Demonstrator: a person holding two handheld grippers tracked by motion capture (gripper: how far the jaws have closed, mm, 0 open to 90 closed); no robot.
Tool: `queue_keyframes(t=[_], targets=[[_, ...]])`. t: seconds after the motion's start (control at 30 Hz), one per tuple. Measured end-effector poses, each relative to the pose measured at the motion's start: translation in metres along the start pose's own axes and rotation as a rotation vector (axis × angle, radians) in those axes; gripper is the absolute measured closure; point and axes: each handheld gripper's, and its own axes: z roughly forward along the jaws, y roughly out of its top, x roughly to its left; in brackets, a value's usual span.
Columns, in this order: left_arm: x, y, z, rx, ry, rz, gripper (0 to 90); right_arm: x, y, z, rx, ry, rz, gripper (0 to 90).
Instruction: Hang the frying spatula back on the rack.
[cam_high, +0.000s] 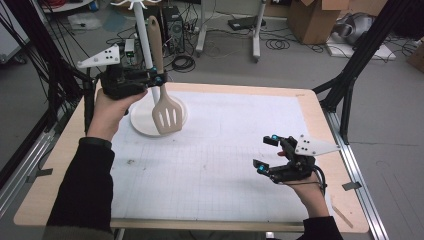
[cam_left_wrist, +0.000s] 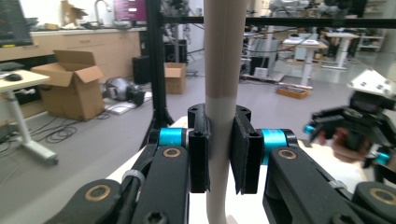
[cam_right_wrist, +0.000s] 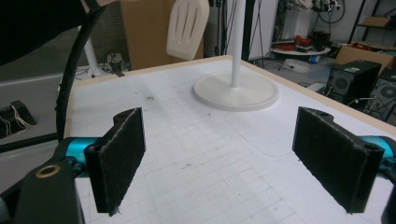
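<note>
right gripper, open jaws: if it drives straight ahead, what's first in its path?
Probably the round white base of the stand, with bare mat before it. The right gripper is empty. Depth is hard to judge.

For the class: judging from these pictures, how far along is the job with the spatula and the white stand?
Done: the beige slotted spatula is off the table, gripped by its handle in the shut left gripper. In hand: it hangs blade down beside the pole of the white round-based stand. The right gripper is open and holds nothing, low over the white gridded mat. Left, probably: hanging the spatula on the stand's hooks.
</note>
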Motion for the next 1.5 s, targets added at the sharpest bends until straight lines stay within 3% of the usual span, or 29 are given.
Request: queue_keyframes(t=[0.27,0.53,0.67,0.8,1.0,1.5], targets=[[0.018,0.006,-0.001,0.0,0.053,-0.024,78.5,0.0,-0.004,-0.003,0.002,-0.003,-0.001,16.1],[0.032,0.003,0.003,0.042,0.105,-0.053,78.5,-0.001,-0.007,-0.005,0.007,-0.003,0.008,16.1],[0.036,0.002,0.003,0.033,0.108,-0.063,78.5,-0.002,-0.009,-0.005,0.01,-0.002,0.018,16.1],[0.039,-0.001,0.004,0.057,0.132,-0.062,78.5,-0.001,-0.009,-0.006,0.007,0.001,0.022,16.1],[0.042,-0.002,0.003,0.029,0.143,-0.061,78.5,-0.002,-0.01,-0.006,0.006,0.003,0.016,16.1],[0.056,-0.009,-0.001,0.04,0.203,-0.103,78.4,-0.001,-0.011,-0.004,0.015,0.016,0.022,16.1]])
